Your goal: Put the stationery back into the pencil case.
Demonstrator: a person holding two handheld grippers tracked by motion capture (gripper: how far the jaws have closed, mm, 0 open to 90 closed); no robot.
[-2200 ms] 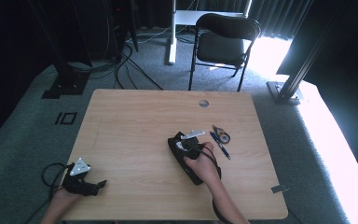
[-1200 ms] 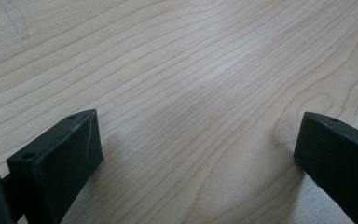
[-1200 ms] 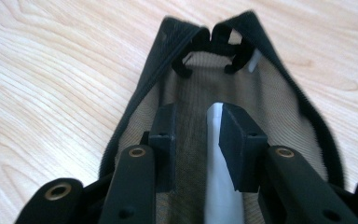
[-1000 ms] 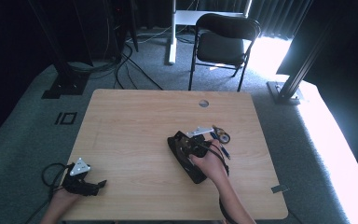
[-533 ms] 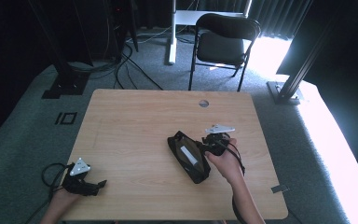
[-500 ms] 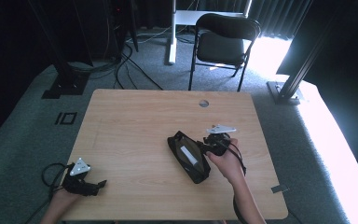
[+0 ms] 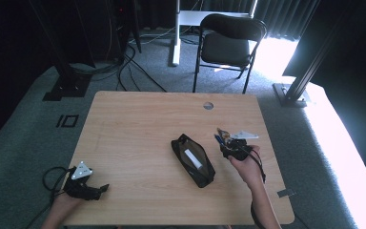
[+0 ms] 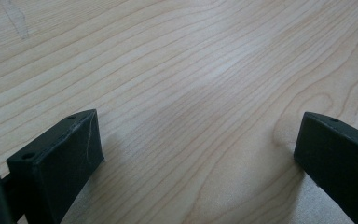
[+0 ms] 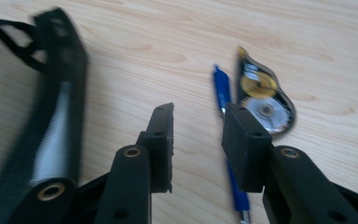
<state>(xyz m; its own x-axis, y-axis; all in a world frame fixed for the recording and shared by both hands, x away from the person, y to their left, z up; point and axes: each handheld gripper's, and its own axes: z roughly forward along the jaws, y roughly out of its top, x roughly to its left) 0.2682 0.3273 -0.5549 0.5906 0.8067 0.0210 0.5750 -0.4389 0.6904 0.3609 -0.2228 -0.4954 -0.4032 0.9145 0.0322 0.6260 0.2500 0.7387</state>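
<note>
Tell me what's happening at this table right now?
A person works with a gripper in each hand. The right gripper, jaws apart and holding nothing, hovers over the table beside a blue pen and a correction tape dispenser. An open black pencil case with something white inside lies to their left. The left gripper rests open at the table's near left corner, nothing between its jaws.
</note>
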